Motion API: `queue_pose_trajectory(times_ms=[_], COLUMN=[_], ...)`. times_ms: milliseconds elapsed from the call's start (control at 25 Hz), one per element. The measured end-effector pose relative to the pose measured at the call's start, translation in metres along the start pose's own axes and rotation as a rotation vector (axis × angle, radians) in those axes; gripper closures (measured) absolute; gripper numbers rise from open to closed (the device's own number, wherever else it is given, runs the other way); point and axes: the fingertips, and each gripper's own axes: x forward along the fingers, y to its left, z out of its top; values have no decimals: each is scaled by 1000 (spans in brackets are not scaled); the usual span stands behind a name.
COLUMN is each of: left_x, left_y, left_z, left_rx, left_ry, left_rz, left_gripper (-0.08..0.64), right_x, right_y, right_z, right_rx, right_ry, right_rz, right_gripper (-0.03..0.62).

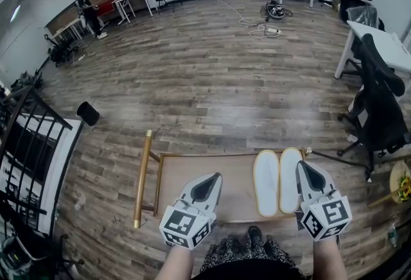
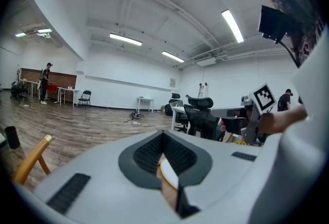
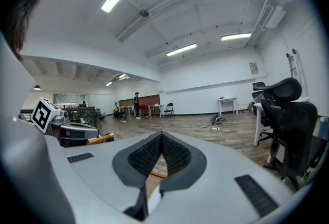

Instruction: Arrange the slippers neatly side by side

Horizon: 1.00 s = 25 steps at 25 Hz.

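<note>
While the slippers (image 1: 267, 182) lie side by side, left tongs (image 1: 214, 177) and right tongs (image 1: 302, 166) are closed, empty.

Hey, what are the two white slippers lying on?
The slippers lie side by side on a low wooden board with a brass rail. The board directly beneath them is covered; the right gripper overlaps one slipper's edge.

The slippers (image 1: 266, 182) are white with tan rims, the platform (image 1: 237, 182) brown, the floor (image 1: 212, 79) grey-brown.

The left gripper (image 1: 215, 177) and right gripper (image 1: 304, 167) are pale grey shells with black ribbed fingers (image 2: 146, 153) and black-and-white marker cubes (image 1: 186, 226), either side of a speckled dark garment (image 1: 247, 253).
</note>
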Motion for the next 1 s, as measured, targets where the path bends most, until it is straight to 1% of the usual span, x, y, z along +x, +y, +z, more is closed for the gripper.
queue_pose_trajectory(times_ms=[560,800,1000], left_x=[1,2,2], left_y=[3,2,2], left_z=[-1,0,0], left_rx=[3,4,4], left_ry=[-1,0,1], left_rz=[1,2,6], left_gripper=[566,566,566], right_x=[2,3,3], right_y=[-1,0,2], right_z=[0,1,1], right_rx=[7,-64,-83], right_ry=[-17,-11,-4], right_rz=[-8,-21,-14], right_gripper=[589,589,589])
